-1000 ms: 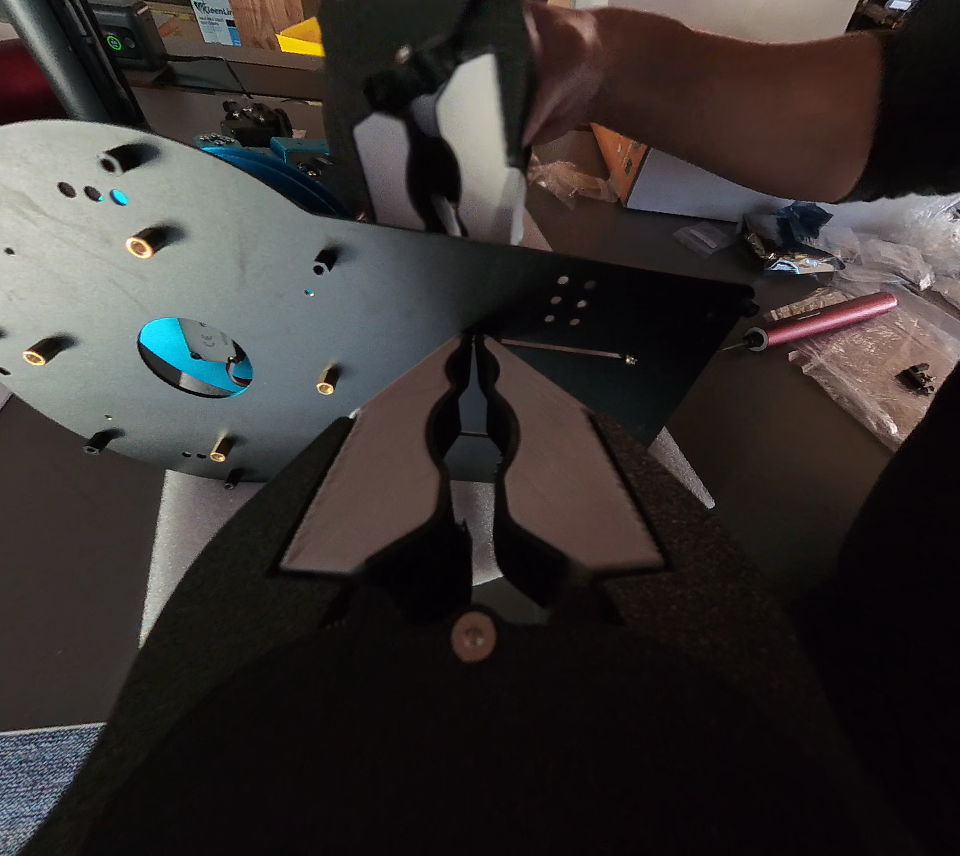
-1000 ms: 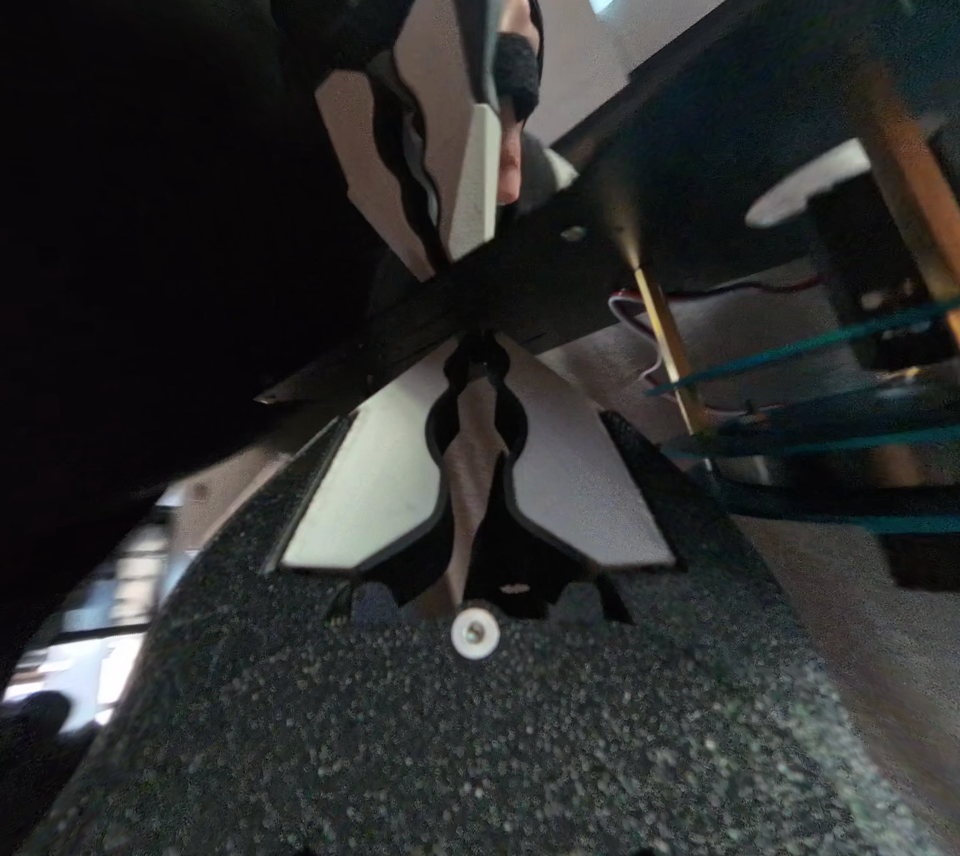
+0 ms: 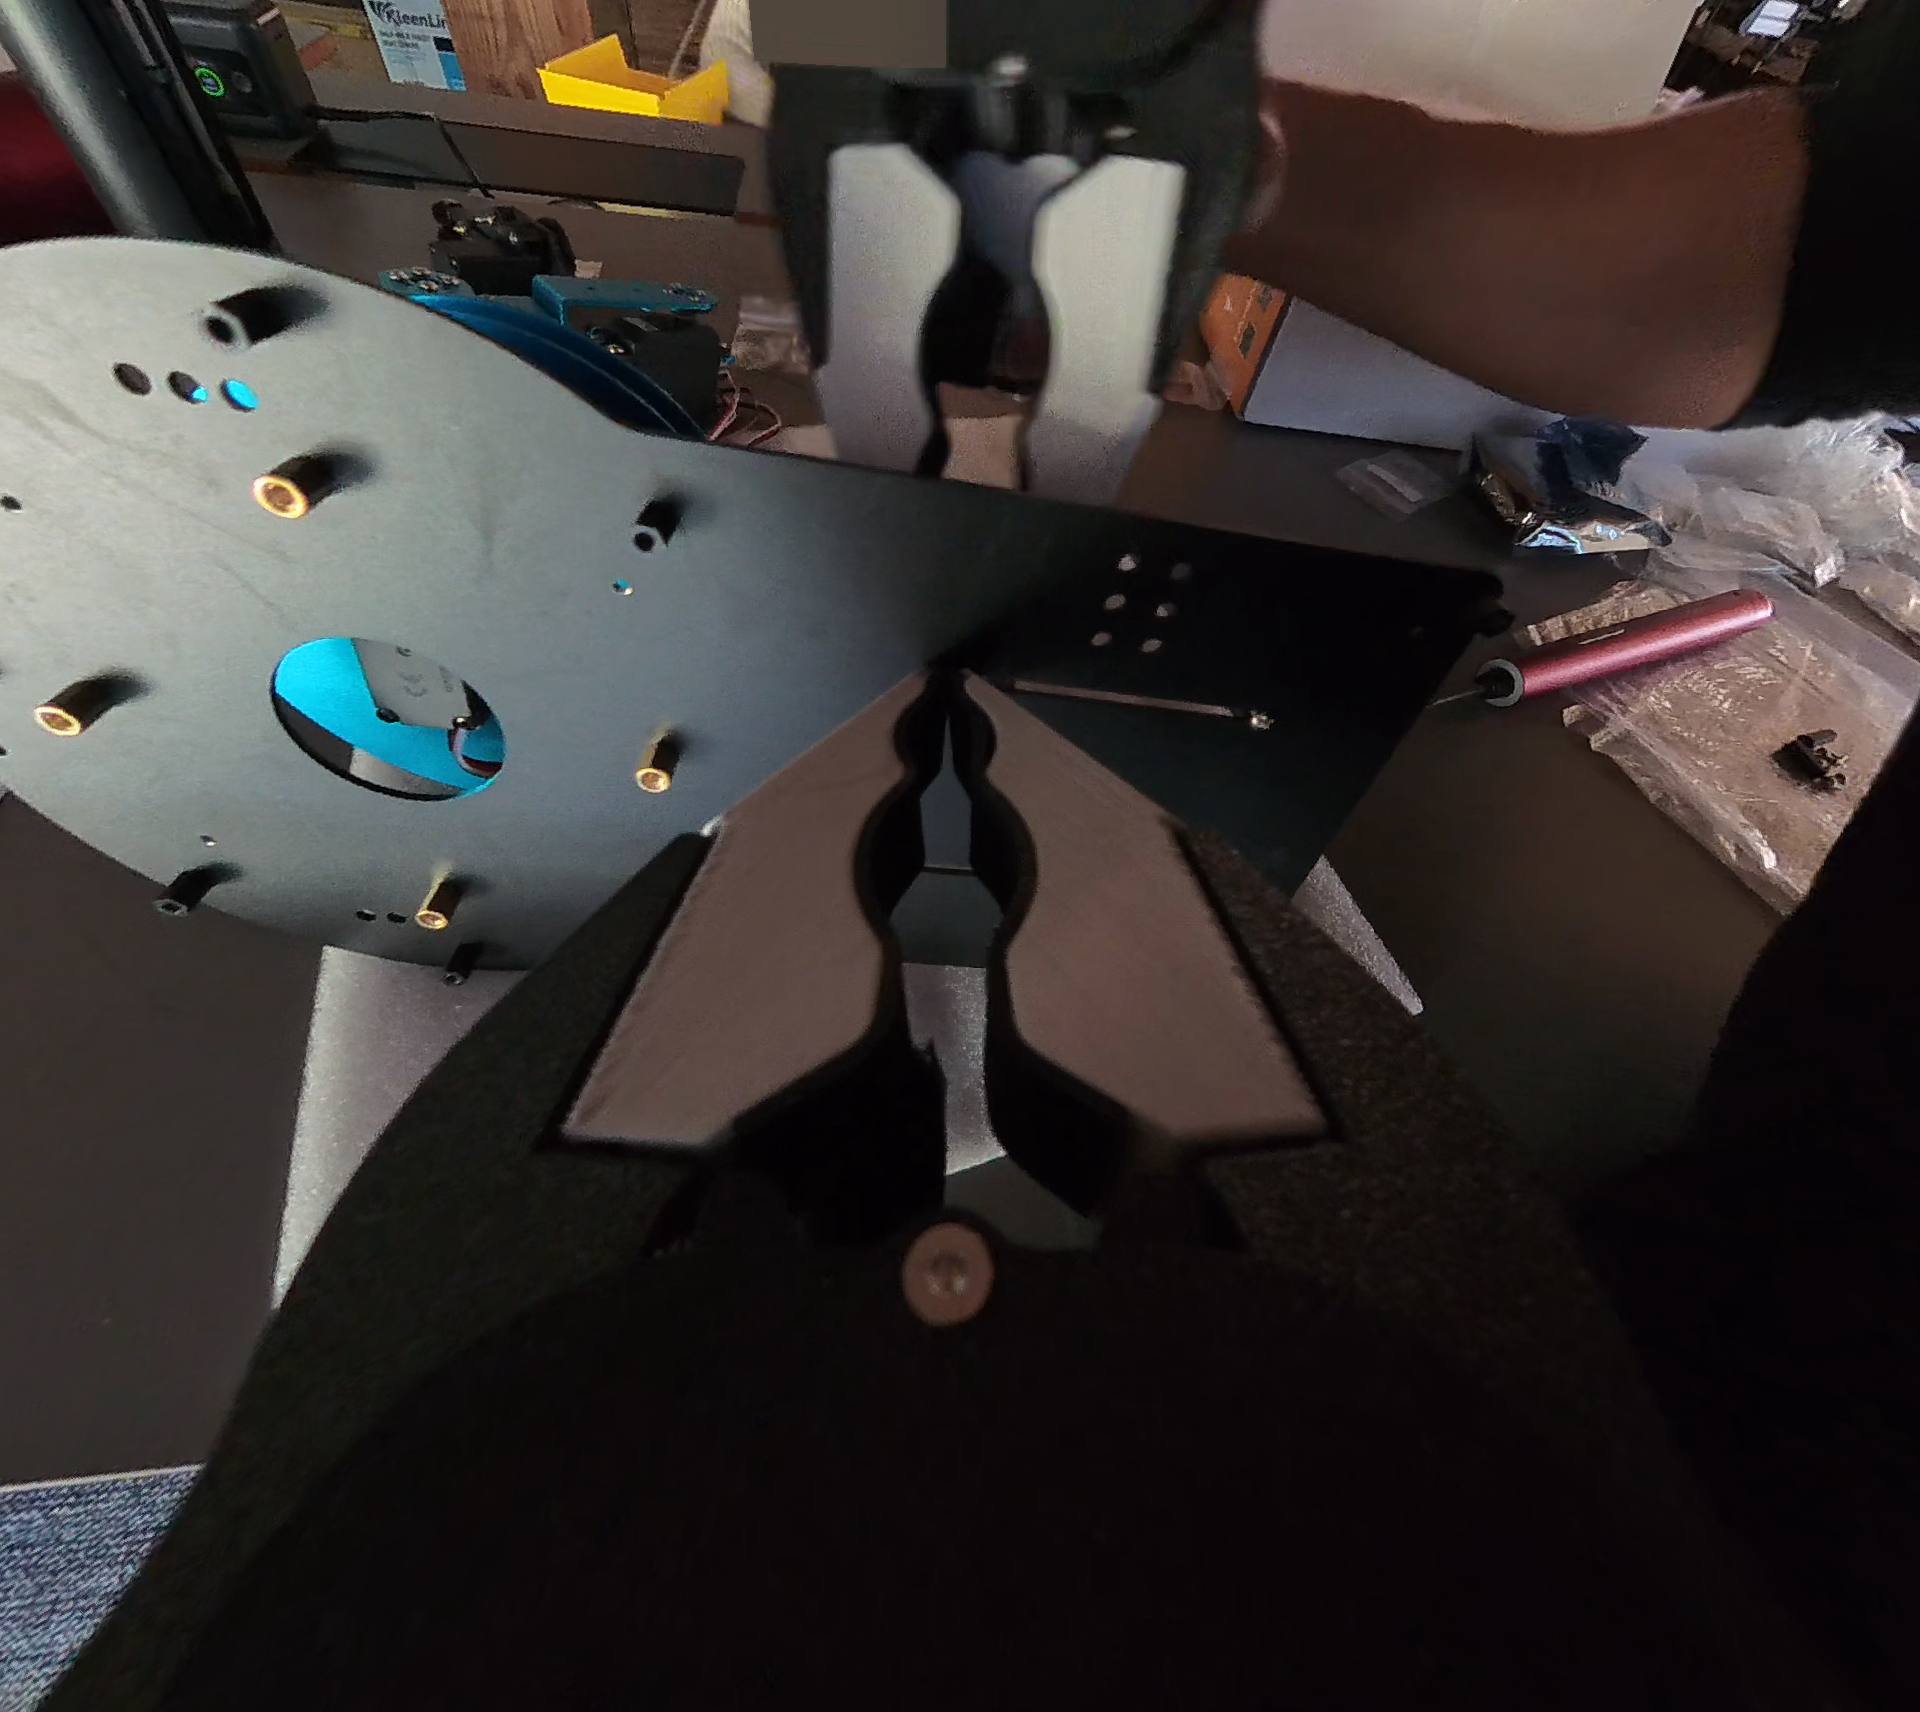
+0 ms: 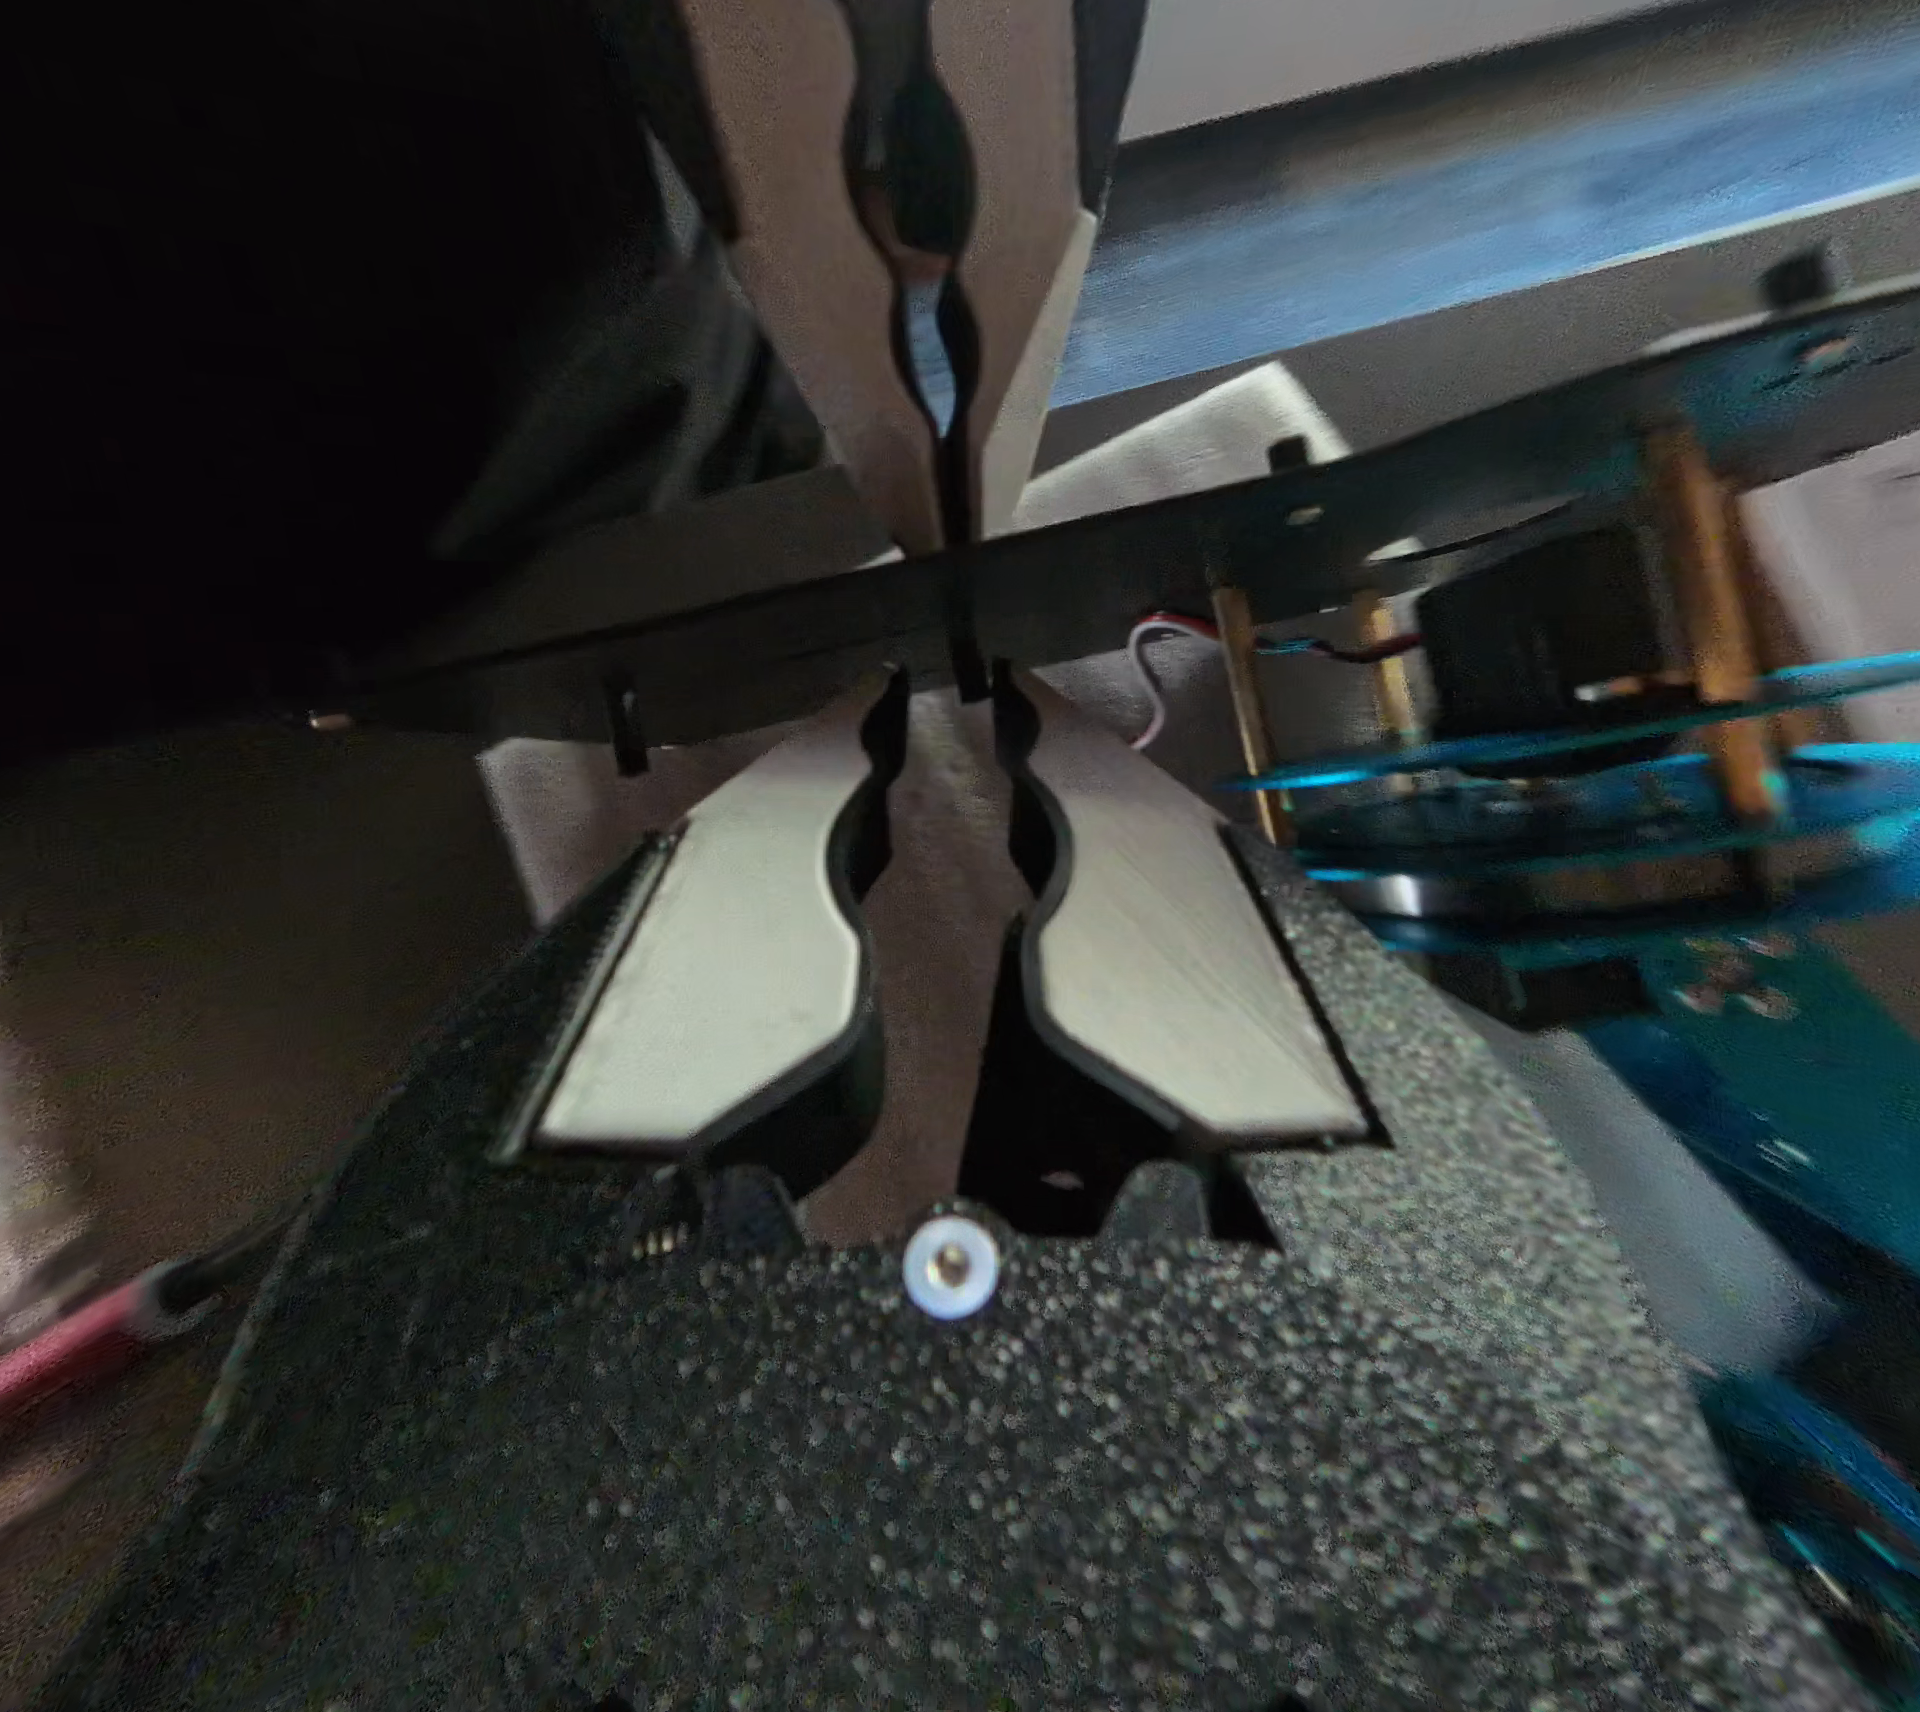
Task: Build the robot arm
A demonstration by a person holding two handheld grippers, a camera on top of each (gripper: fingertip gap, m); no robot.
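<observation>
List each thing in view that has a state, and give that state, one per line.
Left claw: shut on the near edge of the black plate.
Right claw: open, tips at the plate's far edge, one to either side of it.
Black plate: held up off the table, tilted, standing on brass standoffs over a blue base.
Red screwdriver: lying flat on the table.
Plastic bags: lying loose, crumpled.

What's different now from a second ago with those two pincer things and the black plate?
The right gripper has opened: its jaws, pinched on the far edge of the black plate a second ago, now stand apart and slightly back from that edge. It has also turned to face the other camera squarely. The left gripper stays shut on the plate's near edge. The plate, its brass standoffs and the red tool have not shifted.
</observation>
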